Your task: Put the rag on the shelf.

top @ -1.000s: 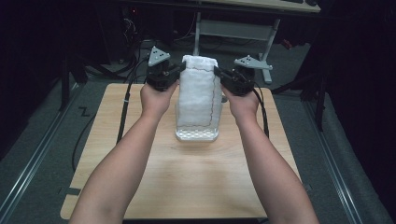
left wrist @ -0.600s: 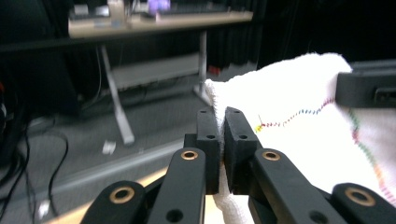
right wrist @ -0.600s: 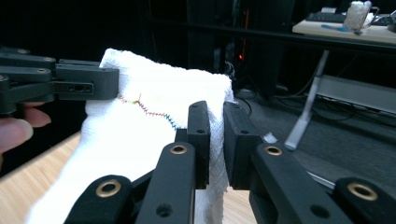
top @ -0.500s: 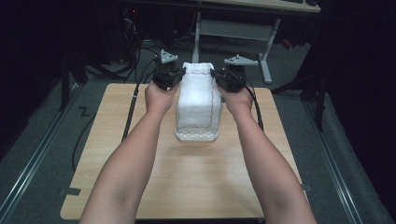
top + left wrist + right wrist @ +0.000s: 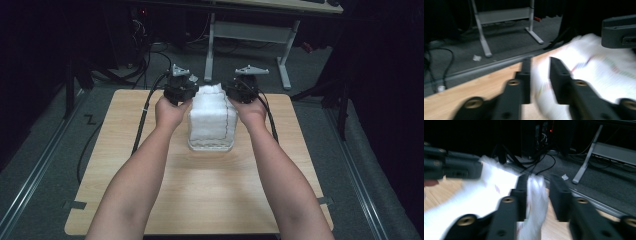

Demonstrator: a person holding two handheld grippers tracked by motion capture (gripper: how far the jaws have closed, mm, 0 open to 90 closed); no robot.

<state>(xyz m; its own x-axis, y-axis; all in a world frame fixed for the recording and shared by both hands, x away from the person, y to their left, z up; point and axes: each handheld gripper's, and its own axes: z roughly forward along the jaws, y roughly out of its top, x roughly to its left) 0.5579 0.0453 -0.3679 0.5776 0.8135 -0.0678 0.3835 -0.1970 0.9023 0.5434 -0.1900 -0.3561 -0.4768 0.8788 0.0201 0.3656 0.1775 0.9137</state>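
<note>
Both claws are sitting a touch wider apart than half a second ago, and their grey plates are tilting back into sight in the high view. I am holding the left claw [image 5: 181, 89] and the right claw [image 5: 242, 89] against the upper far corners of a white bag [image 5: 212, 116] standing near the middle of the wooden table [image 5: 210, 195]. Through the left gripper view its jaws are parted, white fabric lying blurred between and beside them. Through the right gripper view the jaws are likewise parted, with a fold of the bag hanging in the gap. The bag is looking pale, quilted, upright, and faintly printed.
</note>
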